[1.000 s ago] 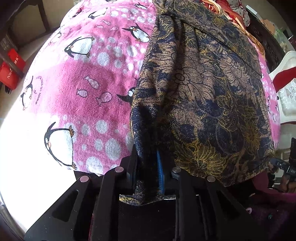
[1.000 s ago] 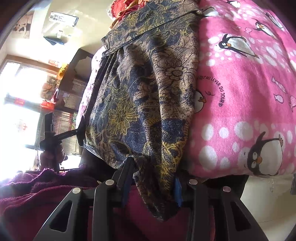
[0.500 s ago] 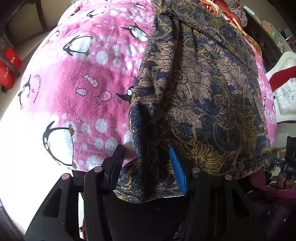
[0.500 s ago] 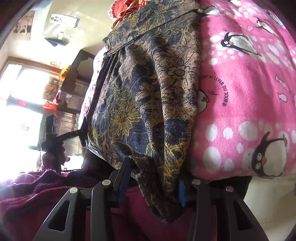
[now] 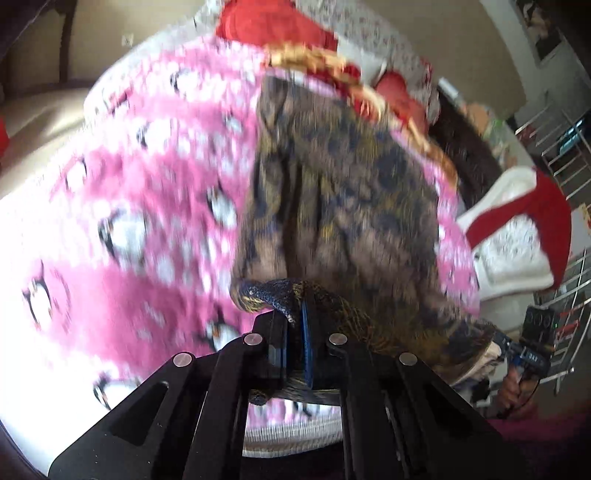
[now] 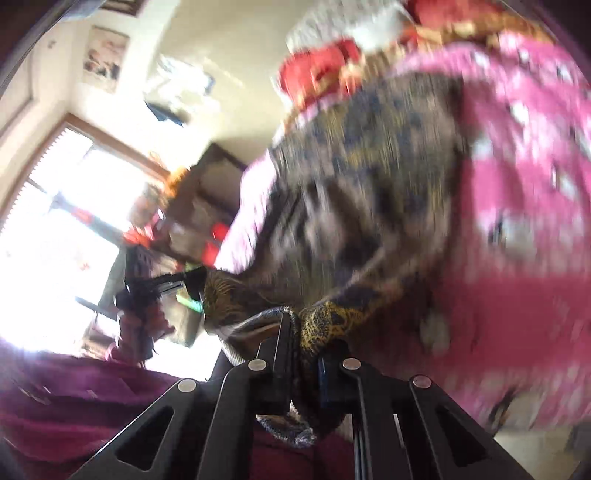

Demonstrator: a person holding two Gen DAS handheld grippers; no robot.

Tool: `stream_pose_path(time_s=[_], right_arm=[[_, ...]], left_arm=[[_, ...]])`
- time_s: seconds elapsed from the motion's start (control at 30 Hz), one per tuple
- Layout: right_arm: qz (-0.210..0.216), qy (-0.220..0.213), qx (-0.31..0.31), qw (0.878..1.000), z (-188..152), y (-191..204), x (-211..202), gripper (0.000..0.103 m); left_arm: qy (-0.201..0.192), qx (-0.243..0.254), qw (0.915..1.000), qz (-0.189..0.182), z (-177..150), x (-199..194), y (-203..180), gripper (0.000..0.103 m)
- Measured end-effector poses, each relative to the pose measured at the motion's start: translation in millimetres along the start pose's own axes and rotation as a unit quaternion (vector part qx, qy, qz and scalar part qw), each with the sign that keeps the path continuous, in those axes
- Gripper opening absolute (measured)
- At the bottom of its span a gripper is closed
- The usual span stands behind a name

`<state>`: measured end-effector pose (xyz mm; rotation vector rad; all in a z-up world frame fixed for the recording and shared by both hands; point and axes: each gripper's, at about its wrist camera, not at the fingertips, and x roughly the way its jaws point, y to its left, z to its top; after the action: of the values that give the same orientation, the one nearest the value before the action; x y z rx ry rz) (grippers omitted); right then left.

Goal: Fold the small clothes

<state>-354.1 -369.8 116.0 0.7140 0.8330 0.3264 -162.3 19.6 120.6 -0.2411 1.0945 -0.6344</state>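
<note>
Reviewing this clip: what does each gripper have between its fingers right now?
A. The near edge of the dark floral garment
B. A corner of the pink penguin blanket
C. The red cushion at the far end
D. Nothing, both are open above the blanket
A: the left gripper and the right gripper are each shut on a bunched bit of the dark floral garment, which lies on the pink penguin blanket.

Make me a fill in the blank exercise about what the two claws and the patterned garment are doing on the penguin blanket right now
1. The left claw is shut on the hem of the dark floral ____.
2. The garment lies on a pink blanket printed with ____.
3. The right claw is ____ on the same garment's hem.
4. Red cushions sit at the blanket's ____ end.

Missing words: garment; penguins; shut; far
</note>
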Motion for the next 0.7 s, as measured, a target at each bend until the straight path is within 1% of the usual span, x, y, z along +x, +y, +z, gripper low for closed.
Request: stream_pose_path(time_s=[0.13, 0.23, 0.3, 0.37, 0.47, 0.63, 0.7], right_arm=[[-0.013, -0.058, -0.01, 0.998, 38, -4, -8, 0.009], [-0.035, -0.086, -0.027, 0.995, 74, -11, -4, 0.009], [-0.043, -0.1, -0.026, 0.994, 98, -17, 2, 0.009], [-0.051, -0.116, -0.027, 0.992, 122, -25, 9, 0.009], [-0.065, -0.126, -0.018, 0.99, 161, -40, 22, 0.009], [-0.093, -0.123, -0.005, 0.988, 213, -70, 48, 0.009], [-0.105, -0.118, 0.007, 0.987, 231, -86, 59, 0.009]], left_arm=[[-0.05, 0.006, 0.9986, -0.015, 45, -8, -9, 0.005], [-0.079, 0.03, 0.9963, -0.013, 82, 0, -24, 0.005], [-0.093, 0.041, 0.9948, -0.01, 107, 11, -31, 0.005], [-0.095, 0.042, 0.9945, -0.006, 130, 27, -34, 0.005], [-0.094, 0.038, 0.9949, 0.004, 162, 55, -36, 0.005], [-0.082, 0.03, 0.9959, 0.026, 207, 107, -34, 0.005], [-0.072, 0.023, 0.9967, 0.031, 218, 124, -32, 0.005]])
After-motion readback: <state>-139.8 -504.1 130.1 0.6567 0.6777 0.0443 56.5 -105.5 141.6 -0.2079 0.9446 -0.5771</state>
